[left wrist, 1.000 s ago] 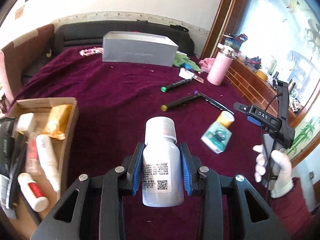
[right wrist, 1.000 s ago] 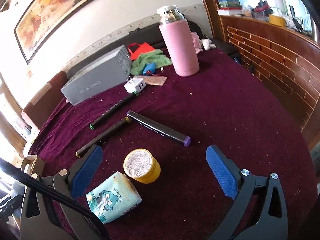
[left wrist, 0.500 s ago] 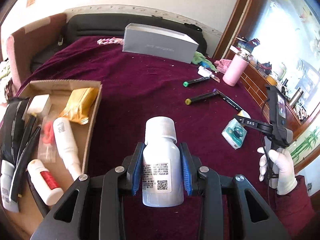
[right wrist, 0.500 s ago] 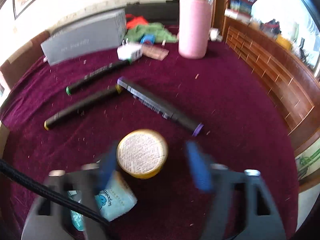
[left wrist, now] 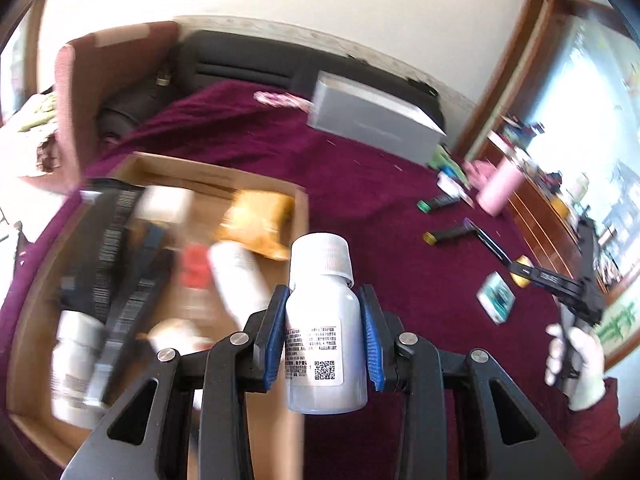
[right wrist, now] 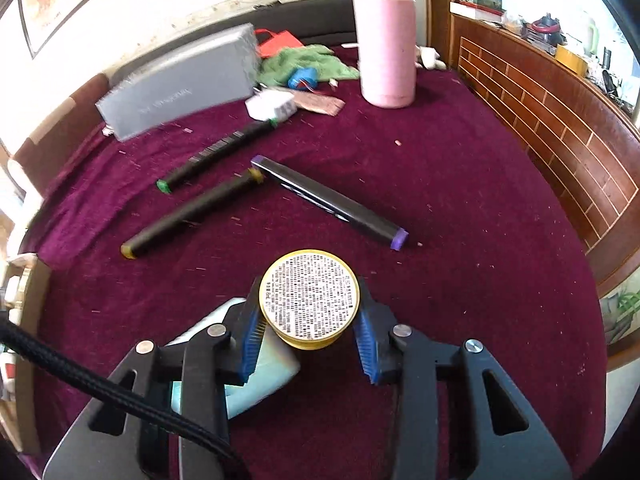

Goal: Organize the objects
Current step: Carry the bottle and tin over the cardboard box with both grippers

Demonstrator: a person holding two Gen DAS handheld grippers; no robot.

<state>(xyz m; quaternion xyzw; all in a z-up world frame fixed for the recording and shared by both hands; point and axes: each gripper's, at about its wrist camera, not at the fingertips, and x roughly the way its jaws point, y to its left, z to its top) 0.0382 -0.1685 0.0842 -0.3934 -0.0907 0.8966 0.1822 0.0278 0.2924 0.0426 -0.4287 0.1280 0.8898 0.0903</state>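
Left gripper (left wrist: pixel 325 330) clamps the white bottle (left wrist: pixel 323 328) upright (box (left wrist: pixel 298 216) lies left); right gripper (right wrist: pixel 308 330) is closing round the yellow tin (right wrist: pixel 309 300)

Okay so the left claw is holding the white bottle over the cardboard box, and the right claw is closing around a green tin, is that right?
Not quite: the tin is yellow, not green, as the right wrist view shows. The rest holds: the left claw grips the white bottle over the cardboard box, and the right claw is closing around the tin.
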